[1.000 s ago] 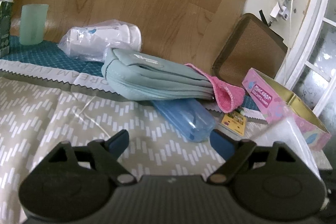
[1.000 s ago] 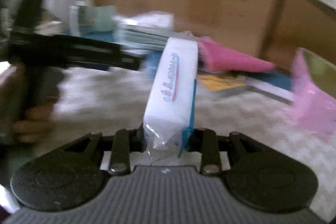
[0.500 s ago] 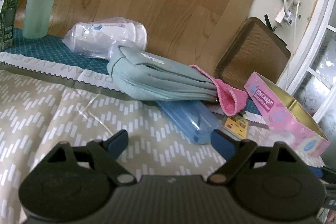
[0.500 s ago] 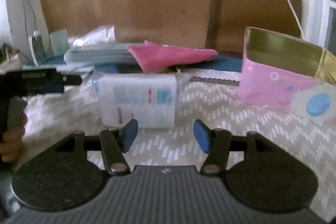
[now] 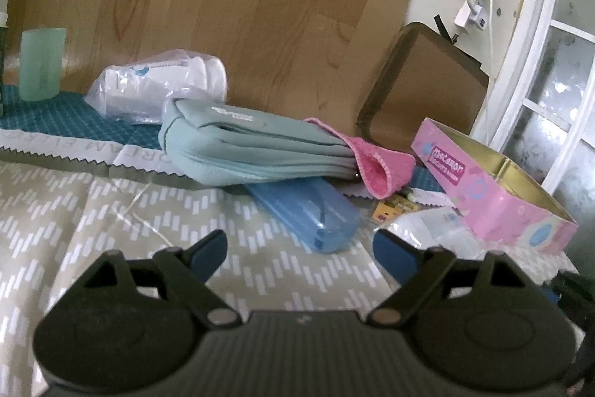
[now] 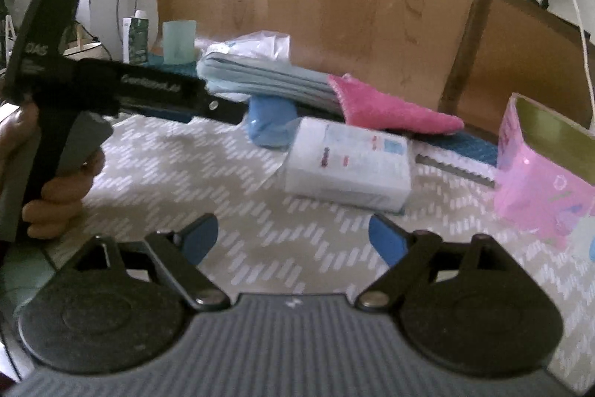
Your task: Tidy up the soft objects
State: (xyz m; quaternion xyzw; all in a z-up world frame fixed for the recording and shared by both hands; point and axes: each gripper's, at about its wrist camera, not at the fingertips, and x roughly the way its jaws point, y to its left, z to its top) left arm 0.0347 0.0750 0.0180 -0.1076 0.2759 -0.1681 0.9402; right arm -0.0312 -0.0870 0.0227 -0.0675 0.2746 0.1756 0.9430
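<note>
Right gripper [image 6: 293,237] fingers [image 6: 385,240] spread wide, just been opening, nothing between them. Hovering over chevron cloth [image 6: 223,181] on the desk. White tissue pack [image 6: 349,166] released, lying flat on cloth just beyond the fingers, near the desk's back edge; also partly seen in left wrist view [image 5: 427,222], just beside the pink tin.

Left gripper [image 5: 297,248] fingers [image 5: 208,248] also spread, empty, held above the cloth; seen from the right wrist view [image 6: 163,92] as black tool pointing toward the back pile, gripped by person's hand [image 6: 55,188].

Behind tissue pack: blue plastic case [image 5: 308,211] closed, contents not readable, lying partly under teal pouch [image 5: 253,147]. Pouch zipped, lying on its side, contents hidden. Pink cloth [image 5: 379,166] touching pouch's right end; tucked in or just leaning, cannot tell. Small yellow card [image 5: 394,207] flat under pink cloth's tip.

Toward desk's right edge: pink tin [image 5: 494,188] open, no lid on, gold inside showing, only the upper inner wall visible, floor of tin hidden.

Back left corner: clear plastic bag [image 5: 156,88] holding white items, lying behind pouch on blue patterned cloth [image 5: 55,114]. Pale green cup [image 5: 41,62] upright, inside not visible. Green carton [image 6: 135,38] upright beside cup.

Wooden board [image 5: 241,6] leaning behind the lot, brown tray [image 5: 424,88] propped on edge at back right.
</note>
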